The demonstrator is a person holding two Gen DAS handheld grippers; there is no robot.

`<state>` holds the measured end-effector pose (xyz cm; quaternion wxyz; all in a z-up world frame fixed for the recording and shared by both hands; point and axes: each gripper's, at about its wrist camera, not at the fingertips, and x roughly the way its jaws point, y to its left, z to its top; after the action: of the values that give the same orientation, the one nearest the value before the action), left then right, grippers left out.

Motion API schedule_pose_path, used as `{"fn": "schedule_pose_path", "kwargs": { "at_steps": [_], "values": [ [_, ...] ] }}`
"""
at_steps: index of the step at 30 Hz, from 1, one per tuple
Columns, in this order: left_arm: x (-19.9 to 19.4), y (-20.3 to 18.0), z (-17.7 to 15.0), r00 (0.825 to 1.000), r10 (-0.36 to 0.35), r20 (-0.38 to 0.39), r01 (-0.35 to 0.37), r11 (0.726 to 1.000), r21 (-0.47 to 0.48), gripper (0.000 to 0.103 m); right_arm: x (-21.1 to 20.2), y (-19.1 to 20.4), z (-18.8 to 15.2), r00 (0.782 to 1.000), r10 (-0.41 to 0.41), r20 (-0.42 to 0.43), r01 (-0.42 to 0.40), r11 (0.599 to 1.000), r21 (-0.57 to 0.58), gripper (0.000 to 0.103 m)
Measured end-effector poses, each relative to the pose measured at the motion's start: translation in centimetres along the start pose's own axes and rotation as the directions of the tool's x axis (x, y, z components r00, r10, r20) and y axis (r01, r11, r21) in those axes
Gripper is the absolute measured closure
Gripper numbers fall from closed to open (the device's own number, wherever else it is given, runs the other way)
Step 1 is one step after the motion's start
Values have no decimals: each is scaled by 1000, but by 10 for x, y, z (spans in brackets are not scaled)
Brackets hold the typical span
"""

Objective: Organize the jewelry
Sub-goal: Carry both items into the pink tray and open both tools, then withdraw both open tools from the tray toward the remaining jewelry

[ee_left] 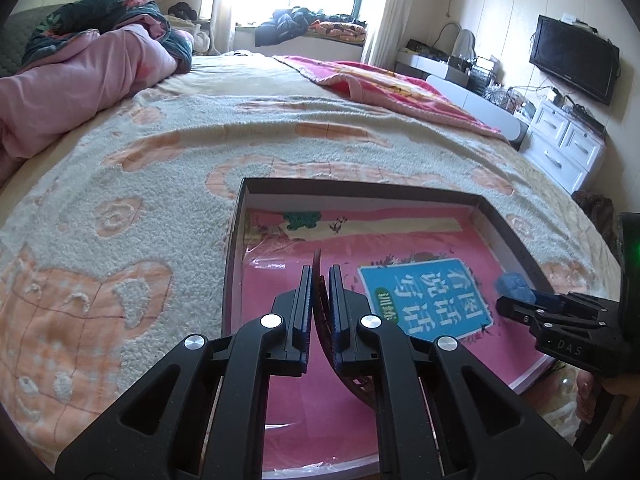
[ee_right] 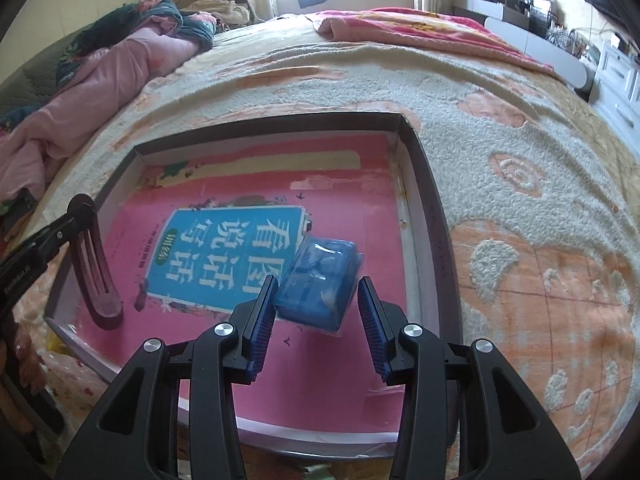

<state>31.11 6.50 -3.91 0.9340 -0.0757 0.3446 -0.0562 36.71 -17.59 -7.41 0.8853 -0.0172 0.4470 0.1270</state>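
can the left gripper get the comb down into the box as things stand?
Probably yes. The left gripper is shut on the dark comb, already over the box. The pink book below looks bare there; the right gripper with its blue packet sits apart.

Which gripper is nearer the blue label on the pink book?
Right. The right gripper, holding a blue packet, hangs over the label's edge; the left gripper sits beside it.

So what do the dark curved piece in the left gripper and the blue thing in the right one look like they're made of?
The dark curved piece looks like glossy hard plastic or lacquered wood: it is rigid, slotted and reddish-brown, and I cannot tell which. The blue thing looks like a translucent blue plastic packet or box: it shows shiny highlights, and paler contents show through.
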Motion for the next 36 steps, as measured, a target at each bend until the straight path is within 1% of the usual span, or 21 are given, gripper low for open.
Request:
{"fn": "schedule_pose_path", "kwargs": {
  "at_steps": [3,8,10,12,13,16,17,19,21,23,25,27,30,36],
  "values": [
    [1,1,-3,1000,10,-9,-10,1000,5,99,-2,0,-4,1000,-2,8,3,1000,-3,62],
    [1,2,-5,1000,21,-16,-21,1000,4,98,-10,-1,-10,999,7,38,-7,1000,6,48],
    [0,2,-6,1000,20,-18,-20,1000,6,93,-17,-1,-13,998,5,64,-5,1000,1,44],
    [-3,2,-7,1000,23,-19,-23,1000,5,86,-26,-1,-15,996,8,92,-9,1000,4,41],
    [-4,2,-7,1000,24,-16,-24,1000,4,84,-29,-2,-15,995,11,103,-11,1000,8,38],
    [-10,2,-8,1000,27,-9,-27,1000,-4,72,-40,-5,-20,990,10,138,-13,1000,21,30],
    [-12,2,-9,1000,27,-5,-27,1000,-8,68,-44,-6,-22,989,10,148,-13,1000,22,28],
    [-17,1,-11,1000,27,3,-27,1000,-12,62,-50,-7,-25,987,5,161,-9,1000,26,26],
    [-24,0,-13,999,33,17,-32,999,-9,51,-55,-9,-29,984,0,176,-5,999,31,22],
    [-31,-1,-15,999,42,31,-41,999,-16,43,-61,-8,-33,981,-5,195,0,1000,28,19],
    [-38,-1,-16,998,45,49,-44,999,-21,38,-68,-7,-36,976,-13,215,8,1000,23,16],
    [-47,-2,-18,996,47,70,-46,999,-19,27,-74,-5,-39,972,-18,236,14,1000,19,15],
    [-58,-5,-20,995,44,94,-43,999,-7,17,-87,-3,-44,964,-18,266,15,1000,12,13],
    [-82,-12,-26,991,16,134,-16,1000,3,12,-108,2,-53,953,-23,301,25,1000,-4,12]
  ]
}}
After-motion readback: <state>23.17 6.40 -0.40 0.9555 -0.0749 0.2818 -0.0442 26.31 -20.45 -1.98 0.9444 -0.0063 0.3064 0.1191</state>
